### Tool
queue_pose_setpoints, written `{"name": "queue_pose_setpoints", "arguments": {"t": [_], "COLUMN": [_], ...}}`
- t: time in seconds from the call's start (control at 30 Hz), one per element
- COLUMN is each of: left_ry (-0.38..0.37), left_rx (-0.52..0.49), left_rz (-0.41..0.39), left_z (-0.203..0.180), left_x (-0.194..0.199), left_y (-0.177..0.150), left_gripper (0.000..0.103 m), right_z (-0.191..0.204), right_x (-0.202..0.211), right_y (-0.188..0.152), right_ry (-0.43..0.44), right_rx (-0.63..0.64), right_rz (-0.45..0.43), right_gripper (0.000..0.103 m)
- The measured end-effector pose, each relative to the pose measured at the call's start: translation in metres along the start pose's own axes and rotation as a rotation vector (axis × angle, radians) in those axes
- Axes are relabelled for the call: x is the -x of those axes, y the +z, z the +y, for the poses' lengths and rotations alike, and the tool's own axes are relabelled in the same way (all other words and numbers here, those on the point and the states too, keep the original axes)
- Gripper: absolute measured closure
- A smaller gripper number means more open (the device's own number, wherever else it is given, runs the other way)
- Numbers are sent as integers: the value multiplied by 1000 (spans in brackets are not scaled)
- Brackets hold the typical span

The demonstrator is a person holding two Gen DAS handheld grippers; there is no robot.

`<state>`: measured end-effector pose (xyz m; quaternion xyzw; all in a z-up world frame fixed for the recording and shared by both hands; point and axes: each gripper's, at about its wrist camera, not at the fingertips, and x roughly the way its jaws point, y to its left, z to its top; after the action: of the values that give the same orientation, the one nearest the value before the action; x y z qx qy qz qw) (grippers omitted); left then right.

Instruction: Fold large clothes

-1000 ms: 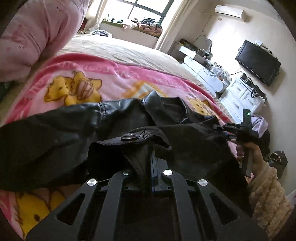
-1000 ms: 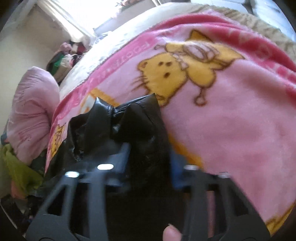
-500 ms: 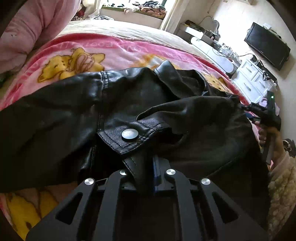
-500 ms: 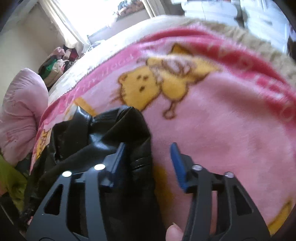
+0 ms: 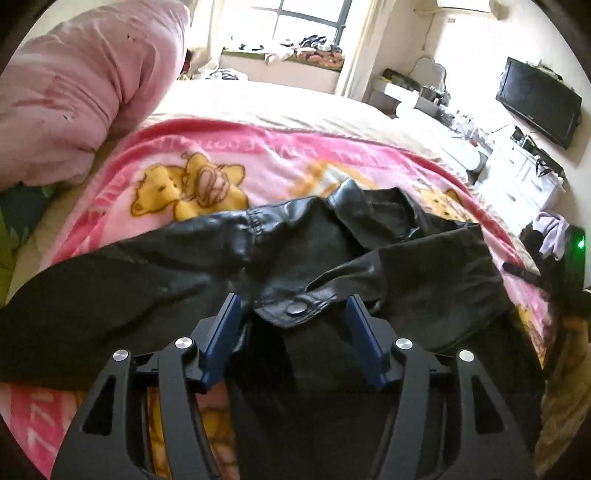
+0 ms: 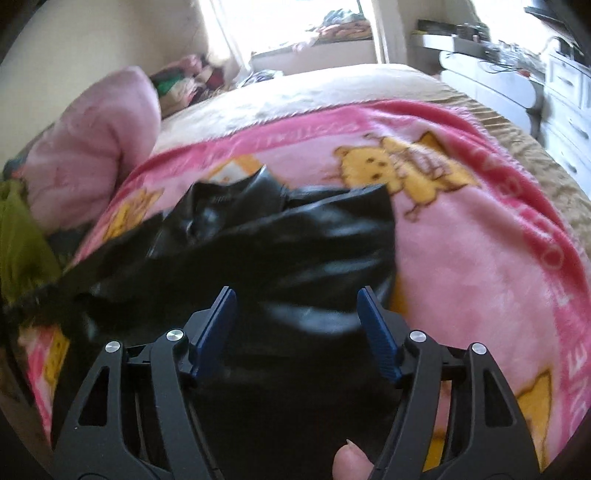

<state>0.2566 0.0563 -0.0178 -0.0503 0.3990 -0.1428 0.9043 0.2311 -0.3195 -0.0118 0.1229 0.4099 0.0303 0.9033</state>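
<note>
Two tongs, left tongs point(image 5: 293, 321) and right tongs point(image 6: 297, 325), now spread, jacket point(image 5: 369, 266) released onto blanket point(image 5: 288, 166); fold laid, next grip due.

Bright window point(image 5: 310, 18) behind bed point(image 5: 258, 107); pale walls; black television point(image 5: 537, 101) mounted right, above white drawers point(image 5: 524, 177); pink bear-print blanket point(image 5: 280, 162) spread across.
</note>
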Motion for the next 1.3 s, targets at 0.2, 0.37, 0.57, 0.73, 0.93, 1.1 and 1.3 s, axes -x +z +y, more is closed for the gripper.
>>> {"name": "queue_pose_setpoints", "arguments": {"t": [0.2, 0.37, 0.57, 0.73, 0.93, 1.1, 1.3], "left_ry": [13, 17, 15, 38, 54, 71, 104], "left_rx": [-98, -44, -40, -62, -67, -59, -38], "left_rz": [122, 238, 199, 148, 115, 107, 84], "left_z": [-33, -23, -21, -29, -34, -33, -26], "left_x": [-34, -73, -60, -41, -24, -15, -1], "left_y": [-25, -47, -40, -35, -32, -37, -43], "left_gripper": [45, 37, 31, 8, 4, 4, 4], "right_z": [22, 14, 22, 31, 44, 59, 82], "right_x": [-19, -38, -25, -9, 4, 12, 19], "right_y": [-27, -43, -42, -42, -42, -42, -44], "right_ry": [-12, -50, -60, -20, 11, 6, 12], "right_rx": [59, 40, 48, 36, 41, 69, 109], "right_rz": [105, 168, 126, 77, 24, -3, -26], "right_gripper": [35, 34, 25, 13, 9, 9, 9]}}
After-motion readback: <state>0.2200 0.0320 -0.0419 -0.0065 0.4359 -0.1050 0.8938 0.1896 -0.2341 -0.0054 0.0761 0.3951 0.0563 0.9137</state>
